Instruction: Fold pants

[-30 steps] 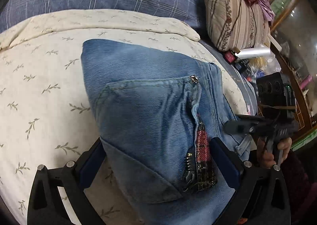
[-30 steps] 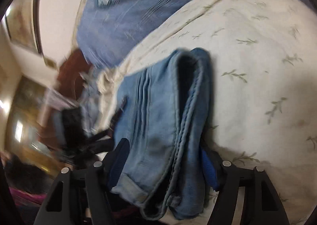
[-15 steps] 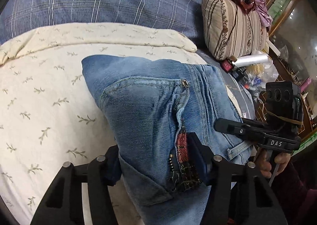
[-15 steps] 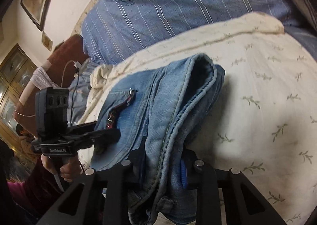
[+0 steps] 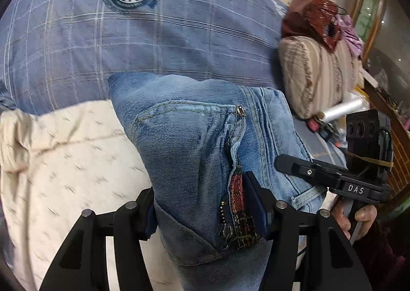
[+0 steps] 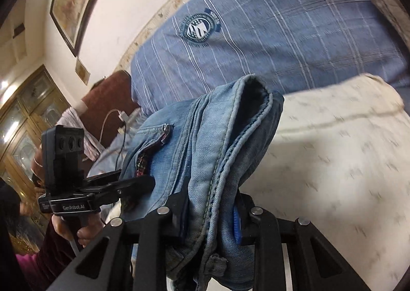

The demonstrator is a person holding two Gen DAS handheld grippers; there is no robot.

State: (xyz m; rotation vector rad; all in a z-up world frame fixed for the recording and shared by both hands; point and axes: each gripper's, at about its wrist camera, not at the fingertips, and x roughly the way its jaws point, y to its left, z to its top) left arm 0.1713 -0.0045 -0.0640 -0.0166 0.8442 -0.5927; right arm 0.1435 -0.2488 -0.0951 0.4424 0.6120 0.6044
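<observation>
The folded blue jeans form a thick bundle held up off the cream leaf-print sheet. My left gripper is shut on the near end of the bundle, by the red embroidered pocket trim. My right gripper is shut on the other end of the jeans, where the stacked seams and waistband show. Each gripper appears in the other's view: the right one in the left wrist view, the left one in the right wrist view.
A blue plaid pillow with a round crest lies behind the jeans. A striped cushion with a brown bag on top sits at the right. Small items and a silver tube lie beside it. A wooden cabinet stands at the left.
Both grippers closed on the jeans and lifted the bundle up and back toward the plaid pillow. The sheet now sits lower in both views.
</observation>
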